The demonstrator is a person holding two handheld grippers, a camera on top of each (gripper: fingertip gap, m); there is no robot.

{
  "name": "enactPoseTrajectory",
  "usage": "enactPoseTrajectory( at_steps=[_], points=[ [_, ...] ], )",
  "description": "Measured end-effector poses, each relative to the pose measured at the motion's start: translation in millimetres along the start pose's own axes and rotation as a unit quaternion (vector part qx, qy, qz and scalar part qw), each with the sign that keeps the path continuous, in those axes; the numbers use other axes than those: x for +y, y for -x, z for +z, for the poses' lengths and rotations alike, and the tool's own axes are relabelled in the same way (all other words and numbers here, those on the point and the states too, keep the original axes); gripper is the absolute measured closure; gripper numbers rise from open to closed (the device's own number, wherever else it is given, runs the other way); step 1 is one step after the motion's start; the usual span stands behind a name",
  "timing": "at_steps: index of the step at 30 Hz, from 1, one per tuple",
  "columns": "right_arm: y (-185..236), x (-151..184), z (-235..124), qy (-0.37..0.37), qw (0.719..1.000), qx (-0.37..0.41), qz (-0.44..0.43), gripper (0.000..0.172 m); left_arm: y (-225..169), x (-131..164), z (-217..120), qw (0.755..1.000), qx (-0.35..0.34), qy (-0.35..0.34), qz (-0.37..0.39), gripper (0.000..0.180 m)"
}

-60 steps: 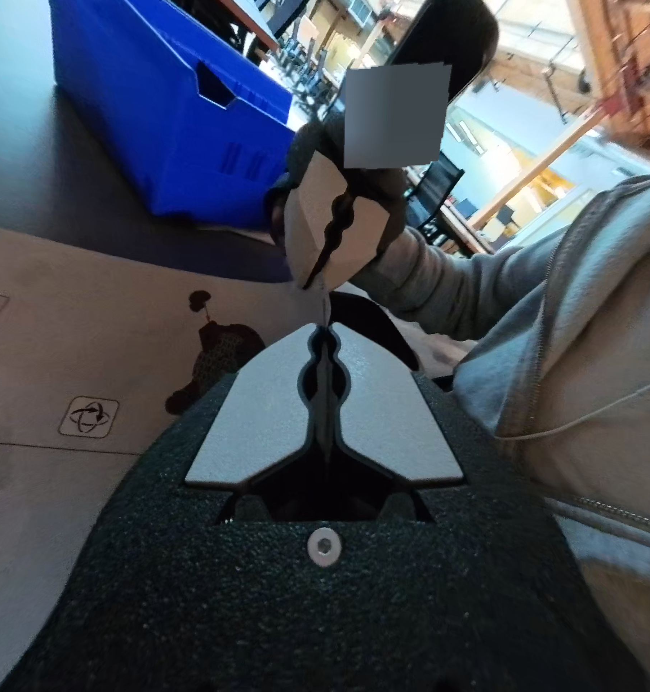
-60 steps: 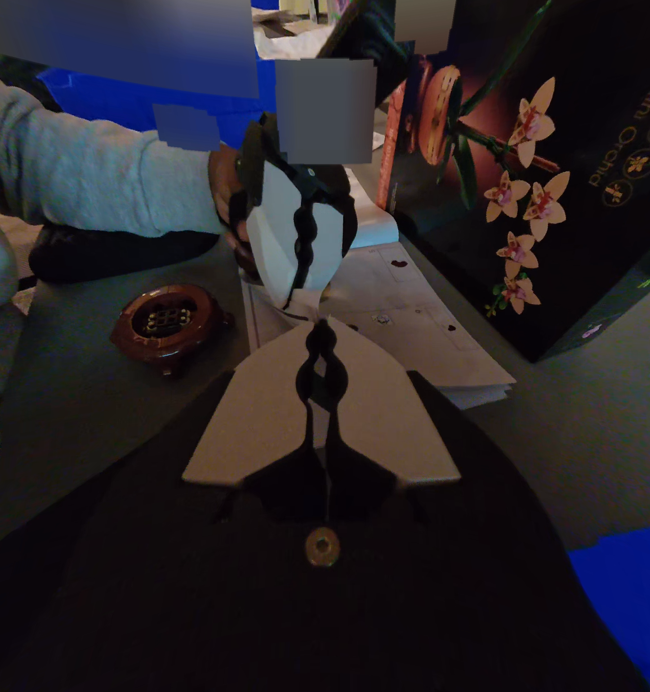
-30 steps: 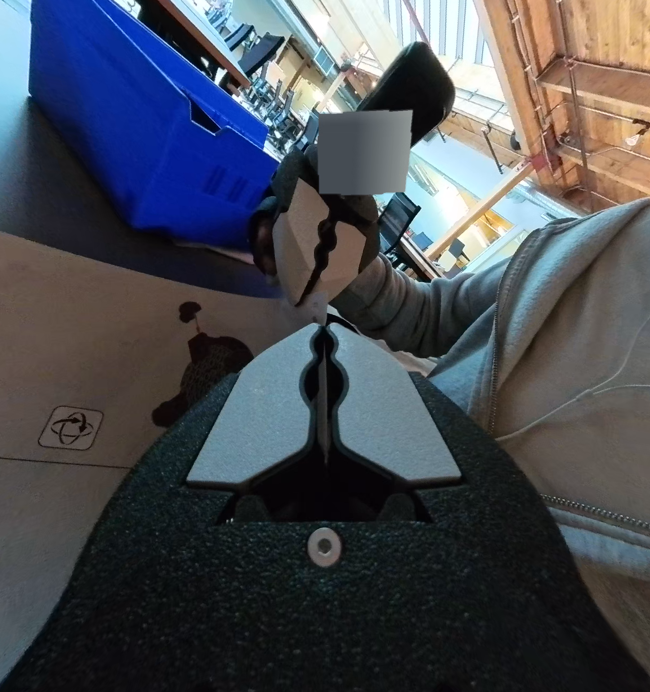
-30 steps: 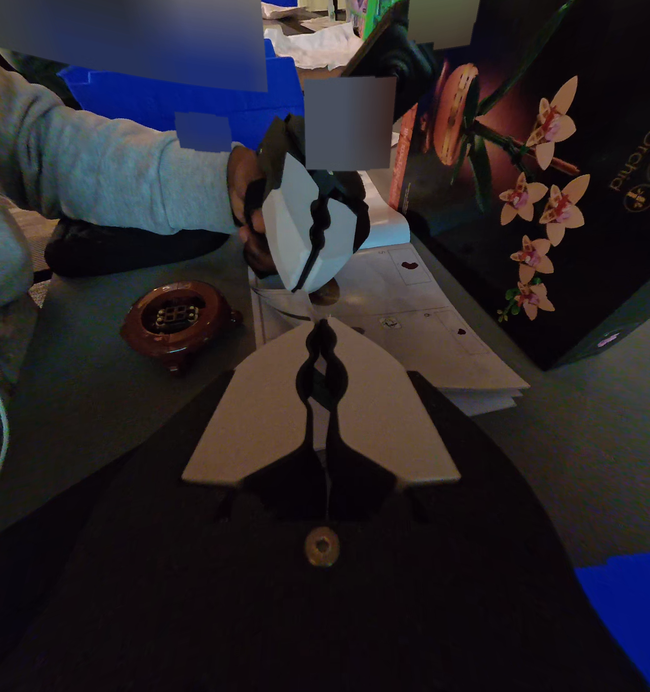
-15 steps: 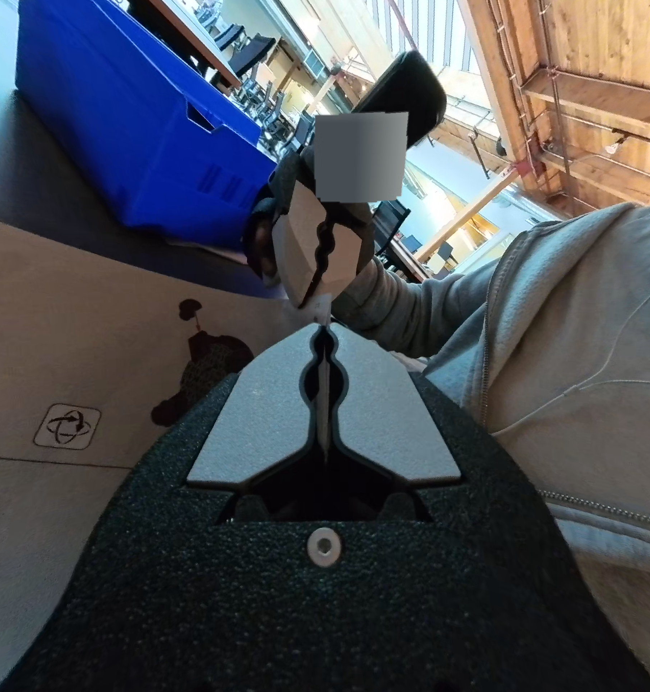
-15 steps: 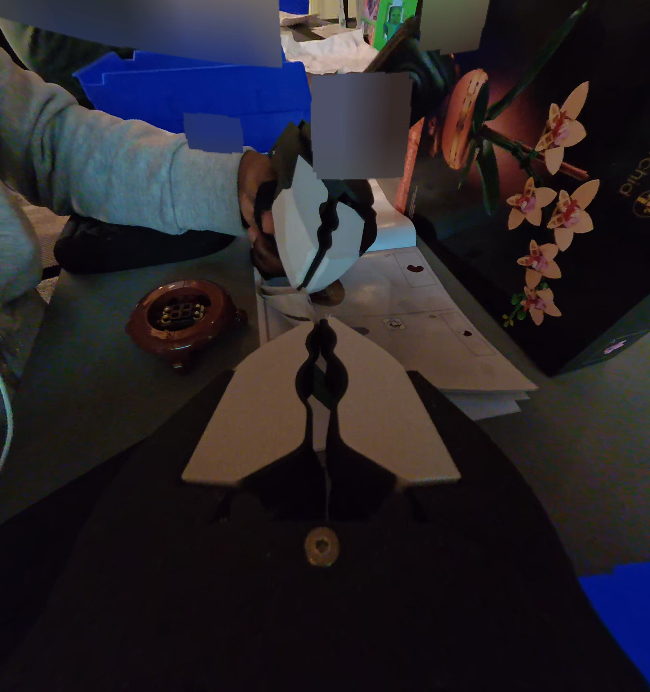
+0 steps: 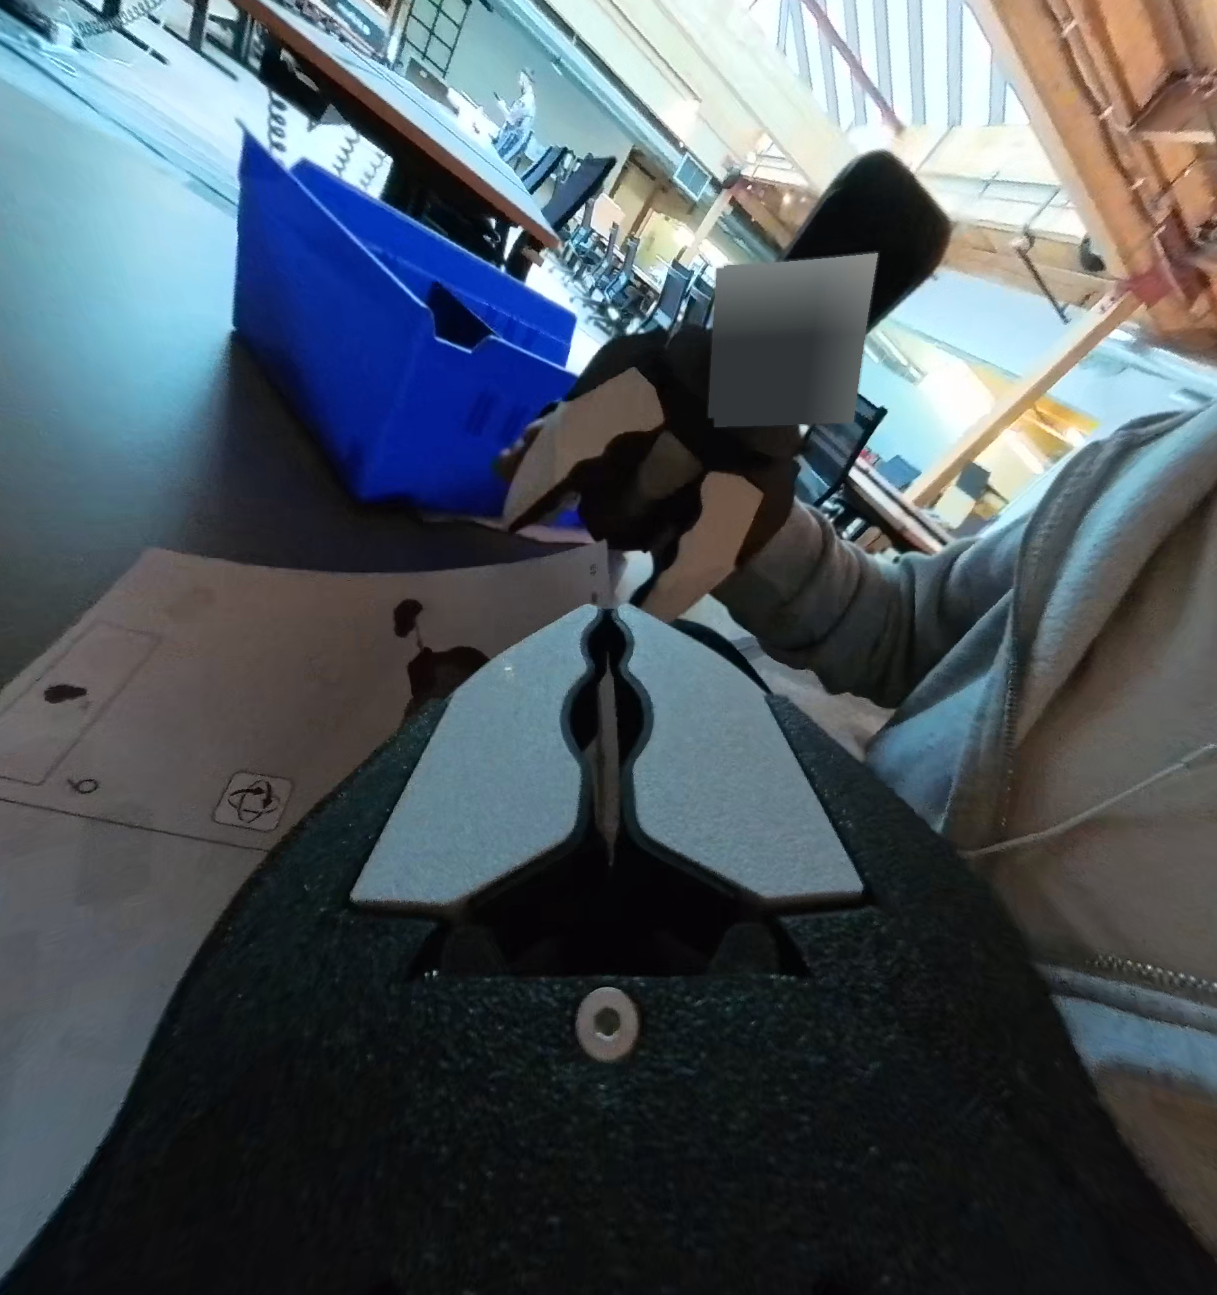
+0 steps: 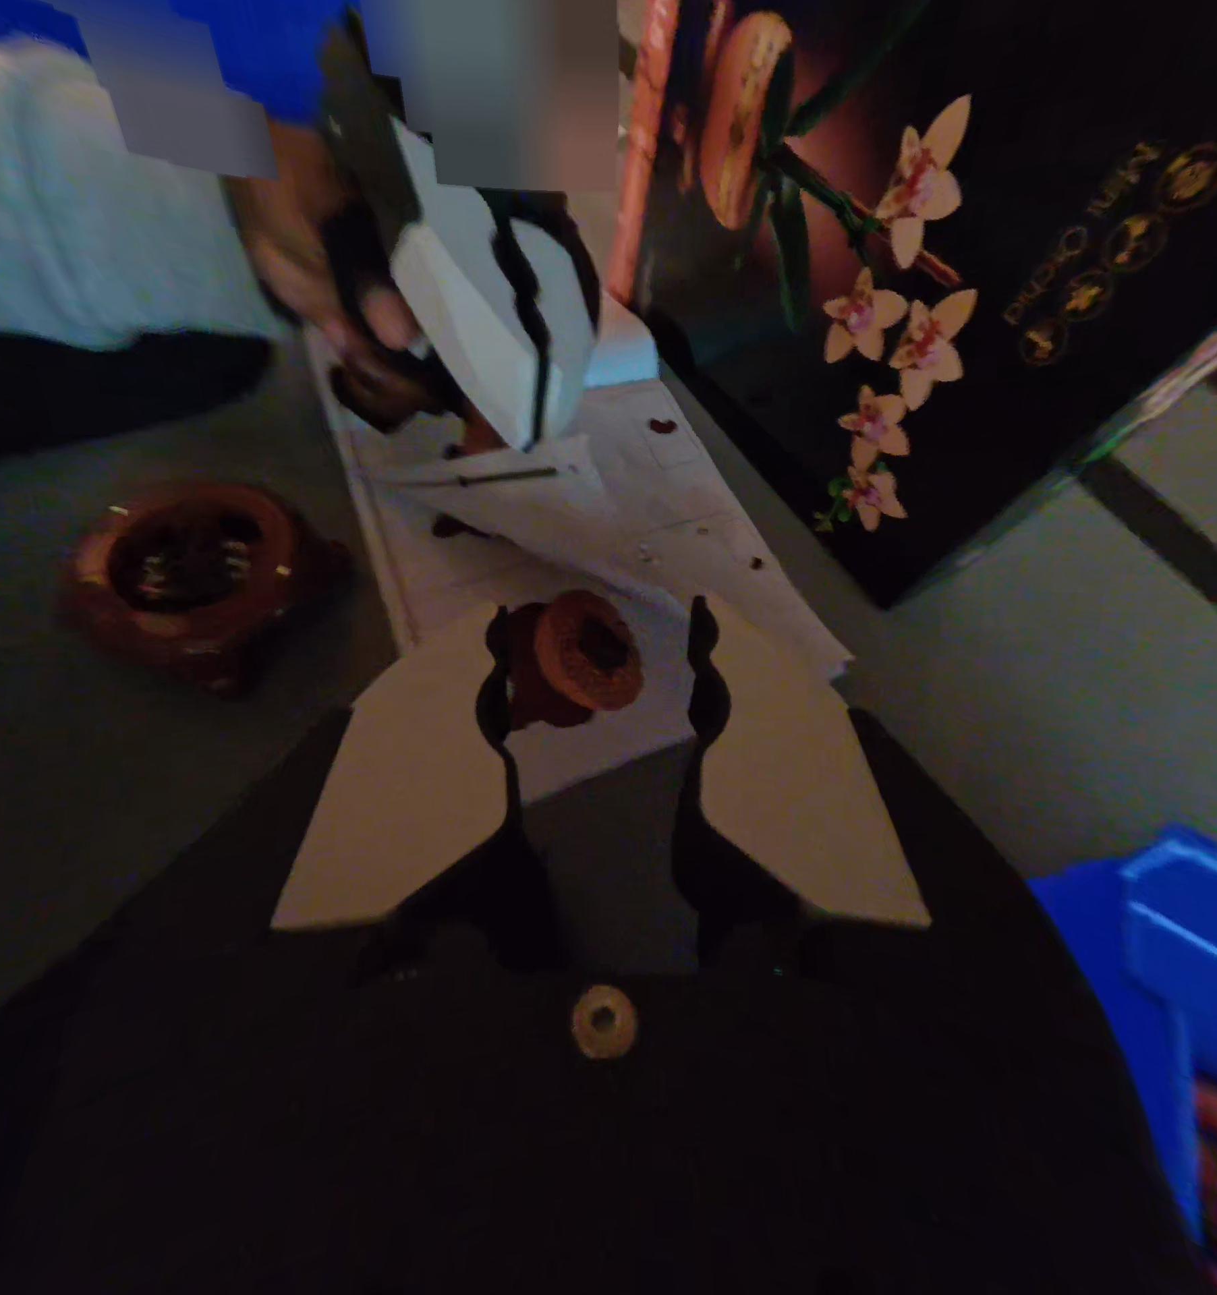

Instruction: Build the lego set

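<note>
- The right gripper [image 8: 600, 673] has its jaws spread wide, and they grip nothing. A small brown ring [image 8: 588, 659] lies in the gap between the two fingers on the open white booklet [image 8: 697, 532], closer to the left finger [image 8: 423, 757] than to the right one.
- Whether the left finger touches the brown ring cannot be told. On the other side, white paper shows between the ring and the finger.
- The brown ring is round with a dark hole, so it has no real long axis. It looks tilted, with its hole facing up and to the right.
- The left gripper [image 7: 607, 620] is closed on a thin white sheet [image 7: 609, 764], seen edge-on in the slit between its pads. The sheet stands on edge and sticks out just past the fingertips.
- The right gripper is plainly the nearer one to the brown ring. The left gripper hangs higher, above the far end of the booklet, pointing down at it.
- A larger brown round piece [image 8: 185, 567] sits on the grey table [image 8: 1012, 701] left of the booklet, well apart from the ring.
- A dark box printed with flowers [image 8: 942, 280] stands beyond the booklet, and a blue bin [image 7: 381, 364] sits farther off.
</note>
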State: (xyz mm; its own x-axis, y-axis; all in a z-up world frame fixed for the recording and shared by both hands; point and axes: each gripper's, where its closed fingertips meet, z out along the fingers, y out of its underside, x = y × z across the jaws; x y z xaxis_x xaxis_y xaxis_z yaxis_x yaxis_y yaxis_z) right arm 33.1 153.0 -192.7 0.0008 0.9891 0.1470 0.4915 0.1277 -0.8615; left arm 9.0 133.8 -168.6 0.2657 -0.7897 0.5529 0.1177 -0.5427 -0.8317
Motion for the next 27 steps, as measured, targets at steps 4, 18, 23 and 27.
enactPoseTrajectory(
  at_steps=[4,18,23,27],
  points=[
    [-8,-10,9,0.001,0.986,0.048,-0.157,0.125,-12,3,-4,0.999,-0.012,0.03,0.041,0.18],
    [10,-38,19,0.038,0.97,-0.037,-0.236,0.172,2,33,-38,0.858,-0.377,0.185,0.294,0.105],
    [16,-68,20,0.01,0.97,-0.024,-0.243,0.172,4,9,-41,0.783,-0.473,0.167,0.368,0.177],
    [6,-103,8,-0.091,0.98,0.044,-0.169,0.148,-3,-8,-69,0.763,-0.525,0.132,0.353,0.18]
  ],
)
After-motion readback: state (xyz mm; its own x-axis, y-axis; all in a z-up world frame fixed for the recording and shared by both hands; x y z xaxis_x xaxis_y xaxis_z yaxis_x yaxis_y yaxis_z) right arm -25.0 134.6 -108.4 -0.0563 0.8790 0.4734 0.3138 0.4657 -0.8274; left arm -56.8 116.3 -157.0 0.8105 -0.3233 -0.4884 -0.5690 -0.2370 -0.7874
